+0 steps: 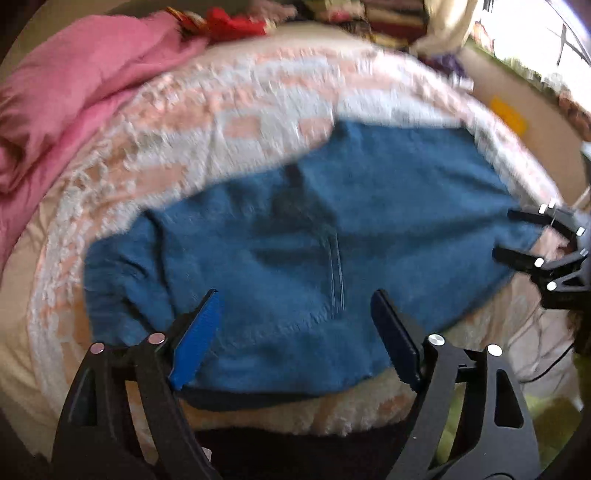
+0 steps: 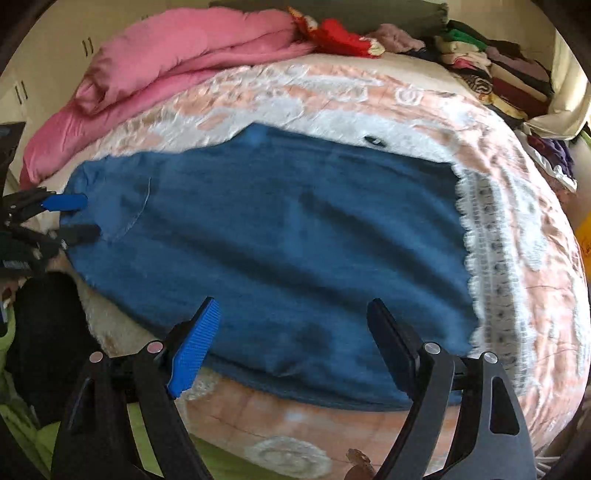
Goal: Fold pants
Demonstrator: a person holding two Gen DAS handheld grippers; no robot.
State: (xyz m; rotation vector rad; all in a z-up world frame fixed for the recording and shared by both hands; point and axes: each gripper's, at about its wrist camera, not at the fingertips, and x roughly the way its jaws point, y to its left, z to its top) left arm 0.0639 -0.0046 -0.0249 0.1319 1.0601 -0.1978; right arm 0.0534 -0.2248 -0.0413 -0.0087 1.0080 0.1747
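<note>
blue pants (image 2: 266, 236) spread flat on the bed (image 2: 517, 258), both grippers poised at the near edge.
left gripper (image 1: 293, 325) and right gripper (image 2: 291, 332) hover with fingers released, holding nothing, likely spaced apart to lift that edge evenly.

Bed (image 2: 524, 258) with peach lace cover, pink quilt (image 2: 177, 48), bright window (image 1: 532, 33).

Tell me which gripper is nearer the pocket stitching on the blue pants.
Left. The left gripper is open right in front of the pocket stitching, at that end of the blue pants. The right gripper is open farther along the near edge.
</note>
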